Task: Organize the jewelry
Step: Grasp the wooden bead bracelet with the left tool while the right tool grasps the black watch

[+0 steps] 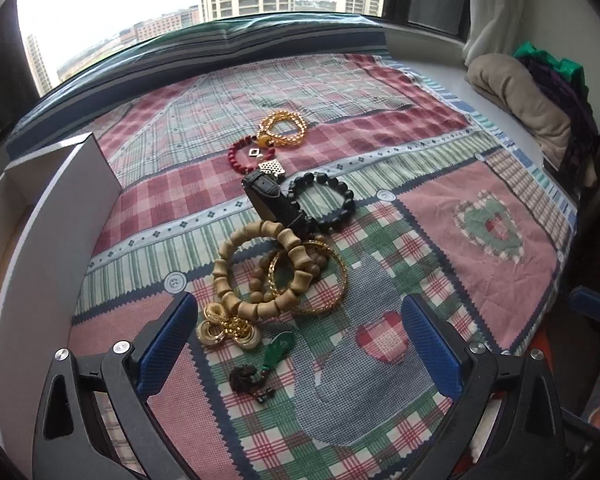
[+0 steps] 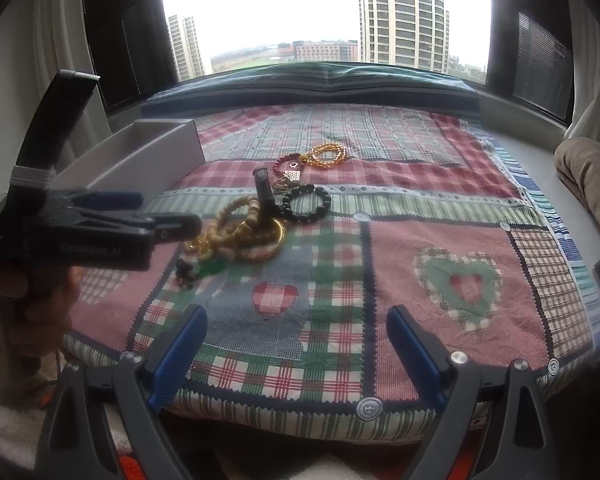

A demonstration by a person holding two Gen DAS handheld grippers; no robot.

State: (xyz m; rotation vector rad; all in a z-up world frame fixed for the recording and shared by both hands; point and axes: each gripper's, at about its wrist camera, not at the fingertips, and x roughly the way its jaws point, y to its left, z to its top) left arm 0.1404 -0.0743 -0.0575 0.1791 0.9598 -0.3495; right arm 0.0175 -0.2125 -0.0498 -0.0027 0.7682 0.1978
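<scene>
Risk: jewelry pile [image 1: 276, 248] lies tangled mid-quilt [image 1: 480, 240] ahead of my left gripper [image 1: 296, 344], white box [image 1: 60, 216] alongside, both jaws released, so lifting the wooden-bead bracelet [image 1: 260, 272] may drag neighbours.

Faint raised lettering is showing on the side of the left gripper [image 2: 172, 216] body in the right wrist view, at the left of the scene. The larger line is looking like "GenRobot.AI", though it is blurred. A smaller block of three short lines is sitting at the far left edge of that body, too small to read. Nothing else is carrying legible text.
</scene>
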